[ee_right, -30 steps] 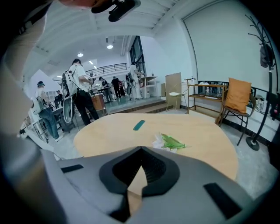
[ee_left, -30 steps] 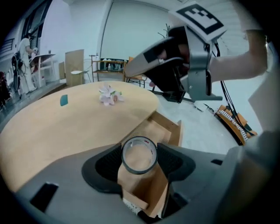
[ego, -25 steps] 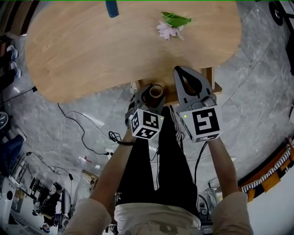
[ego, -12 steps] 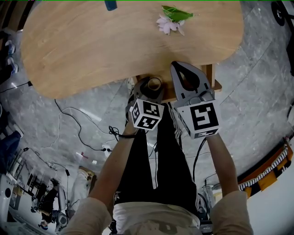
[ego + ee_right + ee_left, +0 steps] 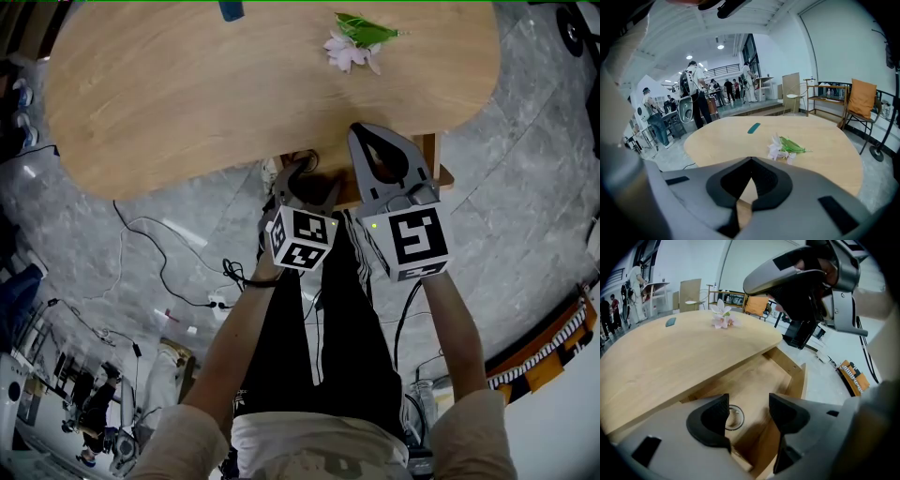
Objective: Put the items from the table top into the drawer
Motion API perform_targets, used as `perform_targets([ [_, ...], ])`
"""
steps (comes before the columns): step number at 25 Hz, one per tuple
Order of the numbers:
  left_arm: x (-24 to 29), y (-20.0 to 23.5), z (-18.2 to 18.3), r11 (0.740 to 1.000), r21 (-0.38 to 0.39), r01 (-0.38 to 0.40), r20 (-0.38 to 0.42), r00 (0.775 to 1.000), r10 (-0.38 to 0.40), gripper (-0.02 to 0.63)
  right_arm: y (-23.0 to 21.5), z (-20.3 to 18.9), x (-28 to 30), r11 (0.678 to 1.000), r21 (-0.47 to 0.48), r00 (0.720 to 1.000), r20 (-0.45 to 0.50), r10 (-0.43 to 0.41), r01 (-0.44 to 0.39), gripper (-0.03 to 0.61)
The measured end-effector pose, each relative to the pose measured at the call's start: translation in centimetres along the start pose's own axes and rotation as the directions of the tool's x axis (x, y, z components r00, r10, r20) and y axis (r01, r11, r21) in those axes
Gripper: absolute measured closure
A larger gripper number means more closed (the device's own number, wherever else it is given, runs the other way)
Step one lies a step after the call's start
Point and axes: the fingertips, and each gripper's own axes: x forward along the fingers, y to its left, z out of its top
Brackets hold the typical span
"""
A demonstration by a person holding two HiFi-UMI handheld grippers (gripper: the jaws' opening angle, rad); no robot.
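Drawer (image 5: pixel 759 380) w/ ring (image 5: pixel 733 417) plain in left gripper view only; left gripper (image 5: pixel 747 413) wide, right gripper (image 5: pixel 751 159) closed, empty.

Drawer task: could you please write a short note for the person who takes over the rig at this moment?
Left gripper: open, empty, above the open drawer.
Right gripper: fingers shut, nothing between them.
Done: a ring lies in the drawer.
Left to do: the flower and the teal item lie on the table top; both go into the drawer.
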Motion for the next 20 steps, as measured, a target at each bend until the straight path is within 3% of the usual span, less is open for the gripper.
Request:
perform_targets([
  [1,-0.6,0.1,0.7,1.000,0.005,-0.011,0.021,1.000,0.010,0.350,-0.1,0.1,0.0,1.000,-0.005,1.000,0.002,-0.001,0.001,0.574],
  [2,-1.4,0.4,1.6,0.999,0.011,-0.034,0.052,0.998,0.033,0.392,-0.1,0.2,-0.1,1.000,-0.008,1.000,0.004,-0.004,0.004,0.574],
  [4,-3.6,1.5,4.1,0.994,-0.001,-0.114,0.136,0.984,0.113,0.592,-0.2,0.8,-0.4,1.000,-0.005,1.000,0.015,-0.014,0.014,0.574],
  [5,-4.9,2.1,5.5,0.989,-0.025,-0.143,0.178,0.973,0.145,0.606,-0.2,1.2,-0.6,1.000,0.001,1.000,0.024,-0.020,0.020,0.574],
  [9,-9.5,4.6,11.8,0.976,-0.146,-0.164,0.329,0.922,0.204,0.606,-0.5,3.5,-1.4,0.998,0.026,0.996,0.072,-0.053,0.051,0.574],
  [17,-15.1,7.7,20.5,0.967,-0.143,-0.209,0.527,0.811,0.254,0.606,-1.3,7.1,-2.6,0.990,0.058,0.980,0.147,-0.135,0.128,0.574],
  [20,-15.3,8.4,21.3,0.967,-0.130,-0.220,0.532,0.807,0.256,0.606,-1.7,8.0,-3.0,0.979,0.102,0.965,0.176,-0.193,0.178,0.574],
])
